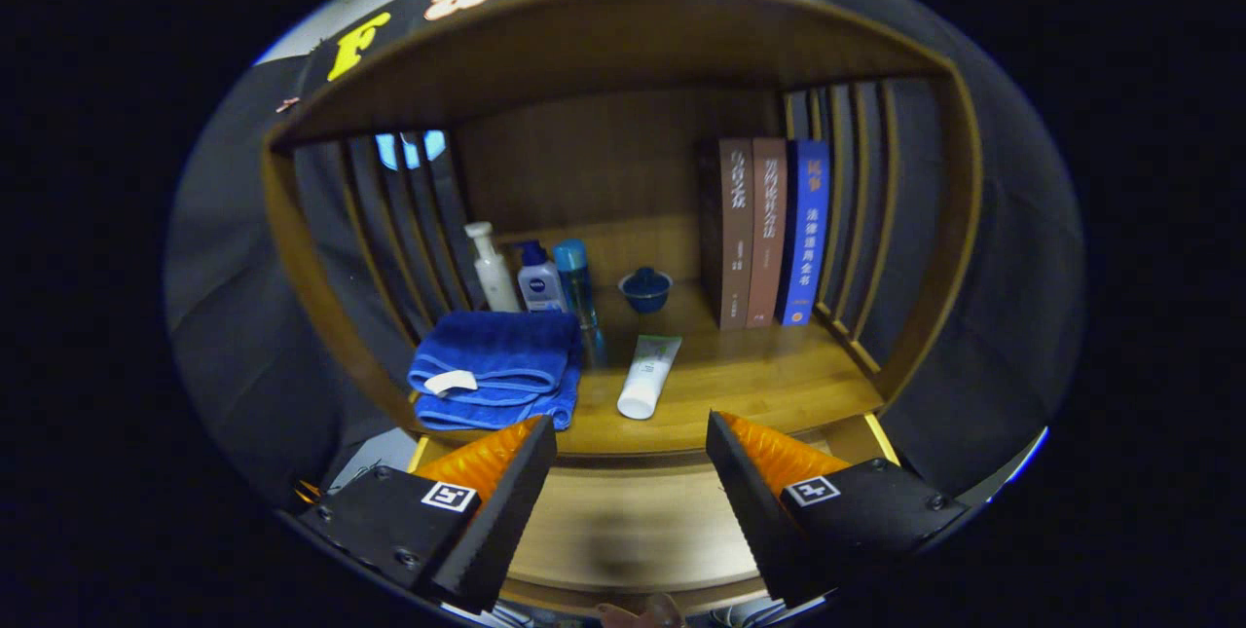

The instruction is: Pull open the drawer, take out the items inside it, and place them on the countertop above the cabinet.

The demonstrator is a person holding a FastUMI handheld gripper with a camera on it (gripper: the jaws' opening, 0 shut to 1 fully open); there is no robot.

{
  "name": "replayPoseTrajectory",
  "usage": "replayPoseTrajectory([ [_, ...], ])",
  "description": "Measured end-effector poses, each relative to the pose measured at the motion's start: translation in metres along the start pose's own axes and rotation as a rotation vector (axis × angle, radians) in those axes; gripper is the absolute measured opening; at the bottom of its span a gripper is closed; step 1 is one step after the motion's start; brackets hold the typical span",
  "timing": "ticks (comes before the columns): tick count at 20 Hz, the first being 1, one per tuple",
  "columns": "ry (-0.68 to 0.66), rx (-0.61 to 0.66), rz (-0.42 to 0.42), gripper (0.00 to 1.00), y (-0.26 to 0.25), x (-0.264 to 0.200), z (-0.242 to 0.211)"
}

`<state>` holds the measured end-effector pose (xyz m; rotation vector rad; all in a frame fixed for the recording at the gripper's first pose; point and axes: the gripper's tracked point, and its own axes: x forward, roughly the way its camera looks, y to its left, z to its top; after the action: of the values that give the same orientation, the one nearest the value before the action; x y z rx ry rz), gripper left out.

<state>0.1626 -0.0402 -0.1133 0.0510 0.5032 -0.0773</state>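
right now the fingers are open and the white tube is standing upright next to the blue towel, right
Not quite. The gripper is open with nothing between its fingers, but the white tube is lying flat on the countertop, not standing. It does lie beside the blue towel, just beyond the fingers. The gripper view shows this.

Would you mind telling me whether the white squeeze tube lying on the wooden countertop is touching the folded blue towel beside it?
Apart. The gripper view shows a strip of bare wood between the white squeeze tube and the folded blue towel; the open gripper holds nothing.
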Motion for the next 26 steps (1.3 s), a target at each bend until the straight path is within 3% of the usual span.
replayPoseTrajectory([
  [4, -0.115, 0.006, 0.023, 0.99, 0.000, -0.067, -0.030],
  [9, -0.146, 0.003, 0.037, 0.99, -0.005, -0.111, -0.111],
  [15, -0.079, 0.010, 0.012, 0.99, -0.021, -0.099, -0.194],
  [26, -0.051, 0.024, 0.007, 0.99, -0.025, -0.057, -0.230],
])
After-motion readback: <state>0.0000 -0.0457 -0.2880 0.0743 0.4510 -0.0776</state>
